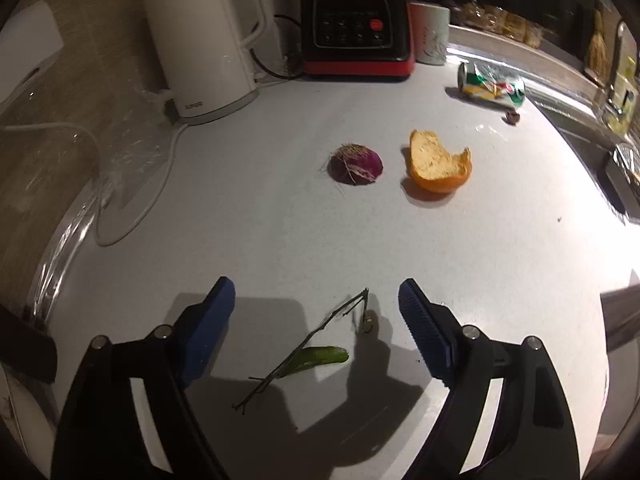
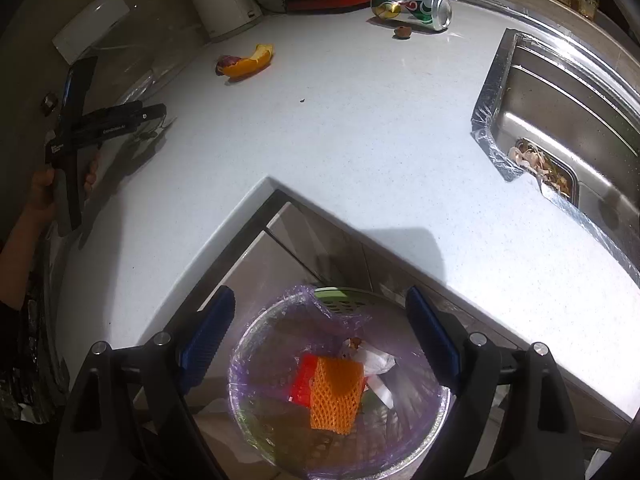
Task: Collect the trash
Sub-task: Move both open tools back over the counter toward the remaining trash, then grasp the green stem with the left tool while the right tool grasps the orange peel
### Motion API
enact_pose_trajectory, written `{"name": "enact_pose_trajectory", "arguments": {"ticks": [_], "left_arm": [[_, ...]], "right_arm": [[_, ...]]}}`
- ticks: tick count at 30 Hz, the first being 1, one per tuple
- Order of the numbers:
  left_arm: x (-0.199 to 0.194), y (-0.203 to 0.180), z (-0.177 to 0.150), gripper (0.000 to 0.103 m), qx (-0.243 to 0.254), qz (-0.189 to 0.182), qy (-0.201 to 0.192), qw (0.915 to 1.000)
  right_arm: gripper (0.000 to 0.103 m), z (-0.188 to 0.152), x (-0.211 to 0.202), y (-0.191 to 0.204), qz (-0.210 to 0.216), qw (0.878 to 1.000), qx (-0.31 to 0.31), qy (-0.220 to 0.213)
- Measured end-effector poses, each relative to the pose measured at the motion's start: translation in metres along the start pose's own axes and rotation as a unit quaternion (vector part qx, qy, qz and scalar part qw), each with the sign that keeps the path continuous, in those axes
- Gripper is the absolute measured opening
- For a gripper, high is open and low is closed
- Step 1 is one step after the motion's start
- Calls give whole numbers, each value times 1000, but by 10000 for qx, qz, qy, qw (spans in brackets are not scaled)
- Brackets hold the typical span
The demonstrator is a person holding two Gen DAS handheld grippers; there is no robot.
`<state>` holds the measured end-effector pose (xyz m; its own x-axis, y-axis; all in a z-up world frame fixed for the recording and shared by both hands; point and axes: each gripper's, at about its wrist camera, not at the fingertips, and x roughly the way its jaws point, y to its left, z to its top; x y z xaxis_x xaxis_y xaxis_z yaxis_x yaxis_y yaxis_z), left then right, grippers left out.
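A thin twig (image 1: 304, 344) with a green leaf (image 1: 320, 356) lies on the white counter (image 1: 280, 240), between the blue pads of my left gripper (image 1: 316, 292), which is open and not touching it. Further back lie a purple onion end (image 1: 356, 166), an orange peel (image 1: 438, 164), a crushed can (image 1: 492, 86) and a small brown scrap (image 1: 512, 117). My right gripper (image 2: 320, 296) hangs open and empty over the bag-lined trash bin (image 2: 240, 380), which holds an orange foam net (image 2: 336, 392) and paper scraps. The right wrist view also shows the peel (image 2: 248, 62) and can (image 2: 412, 6).
A white kettle (image 1: 200, 40) with its cable (image 1: 132, 216), a black and red blender base (image 1: 356, 24) and a mug (image 1: 432, 34) stand along the back wall. A steel sink (image 2: 560, 100) with a strainer of food scraps (image 2: 544, 168) is at the right. The bin stands below the counter's inner corner.
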<state>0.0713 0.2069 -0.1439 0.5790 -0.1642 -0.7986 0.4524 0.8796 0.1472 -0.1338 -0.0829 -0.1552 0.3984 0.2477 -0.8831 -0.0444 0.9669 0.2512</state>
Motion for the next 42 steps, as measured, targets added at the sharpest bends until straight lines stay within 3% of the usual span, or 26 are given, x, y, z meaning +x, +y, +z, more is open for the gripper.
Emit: {"name": "enact_pose_trajectory", "arguments": {"ticks": [3, 6, 8, 11, 17, 20, 26, 30, 35, 40, 42], "left_arm": [[10, -6, -3, 67, 369, -114, 81, 9992], [13, -9, -2, 51, 498, -329, 57, 9982], [15, -10, -1, 25, 552, -497, 129, 9972], [16, -9, -1, 8, 415, -660, 185, 9968], [-6, 2, -7, 1, -197, -919, 86, 9955], [-23, -5, -4, 1, -178, -772, -67, 9968], [-48, -20, 0, 1, -322, -666, -231, 9970], [-62, -24, -3, 1, -603, -608, -195, 9961], [-82, -29, -11, 1, -710, -421, -177, 9964], [-93, -25, -21, 1, -901, -281, -116, 9955], [-96, -22, -25, 1, -984, -242, -125, 9948]], "right_arm": [[87, 6, 4, 0, -36, 10000, 14, 41], [87, 11, 7, 2, -61, 10000, -10, 78], [87, 13, 9, 3, -60, 9999, -60, 105], [87, 16, 11, 5, -44, 9998, -134, 133], [87, 23, 13, 6, 110, 9995, -274, 113], [87, 31, 8, 6, 171, 9992, -348, 2], [87, 97, 7, 29, 358, 9911, -1182, -494], [87, 157, 34, 68, 561, 9700, -2191, -893], [77, 202, 78, 114, 382, 9259, -3604, -1067], [60, 223, 118, 120, 243, 9129, -4012, -709], [48, 223, 127, 120, 214, 9105, -4092, -566]]}}
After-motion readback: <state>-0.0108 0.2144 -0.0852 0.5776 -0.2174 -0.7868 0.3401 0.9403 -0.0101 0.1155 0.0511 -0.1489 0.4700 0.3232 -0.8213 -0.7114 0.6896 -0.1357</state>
